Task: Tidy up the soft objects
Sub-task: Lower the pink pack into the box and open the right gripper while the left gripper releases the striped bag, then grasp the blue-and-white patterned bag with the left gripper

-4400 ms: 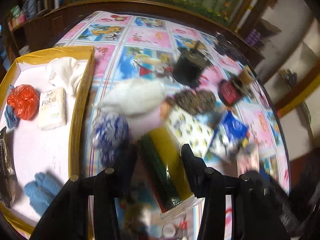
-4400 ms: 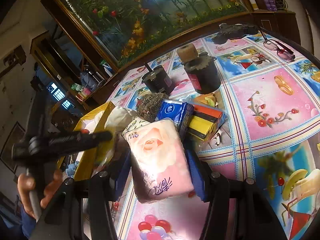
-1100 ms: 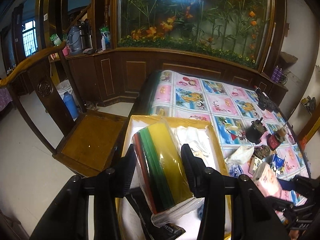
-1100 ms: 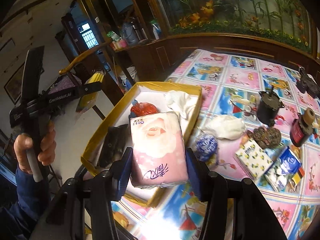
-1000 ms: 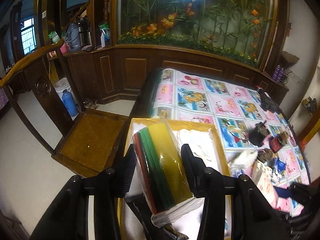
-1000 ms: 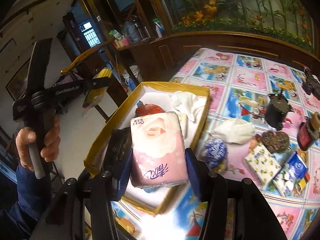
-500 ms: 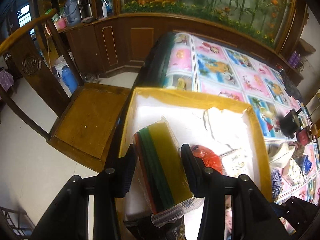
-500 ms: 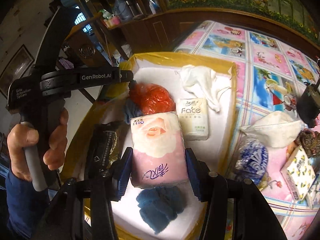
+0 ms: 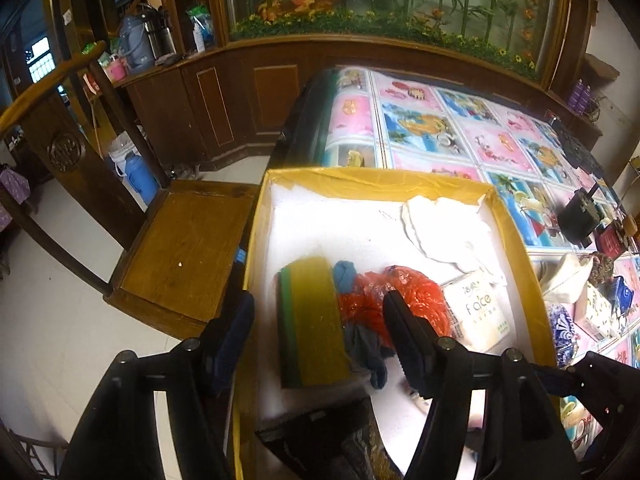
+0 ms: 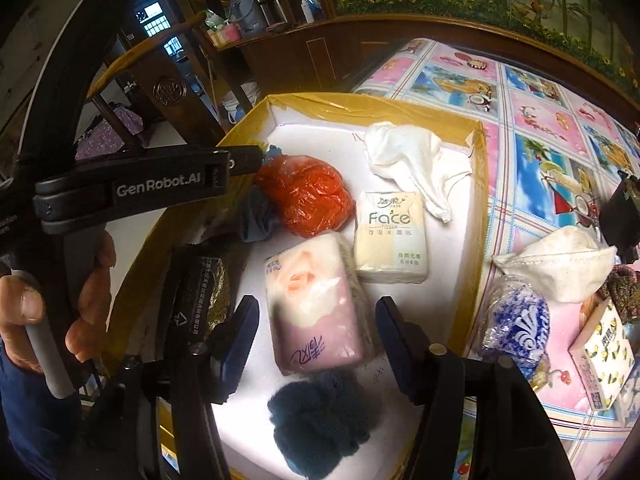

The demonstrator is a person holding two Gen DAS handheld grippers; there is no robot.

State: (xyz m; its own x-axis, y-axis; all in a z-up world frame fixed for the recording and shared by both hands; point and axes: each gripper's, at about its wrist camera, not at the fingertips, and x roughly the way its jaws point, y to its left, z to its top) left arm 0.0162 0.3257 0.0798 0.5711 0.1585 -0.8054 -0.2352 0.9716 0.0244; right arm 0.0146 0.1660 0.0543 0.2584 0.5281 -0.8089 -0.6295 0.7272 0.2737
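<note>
The yellow-rimmed box (image 9: 376, 184) with a white floor stands at the table's near end. A yellow and green pack in clear wrap (image 9: 314, 320) lies on that floor between the fingers of my left gripper (image 9: 320, 336). Its jaws are opening, with a gap on both sides of the pack. In the right wrist view a pink tissue pack with a rose print (image 10: 316, 300) lies flat in the box. My right gripper (image 10: 318, 336) straddles it, jaws opening, pads clear of the pack.
Also in the box are a red plastic bag (image 10: 306, 194), a Face tissue pack (image 10: 390, 236), a white cloth (image 10: 408, 160), a dark blue fuzzy bundle (image 10: 316, 412) and a black packet (image 10: 200, 292). A white cloth (image 10: 560, 264) and a blue-white bundle (image 10: 516, 328) lie beside it. A wooden chair (image 9: 184, 256) stands to the left.
Both grippers sank over the box. Each was clamped on its pack half a second ago; now the jaws have spread and both packs lie on the box floor.
</note>
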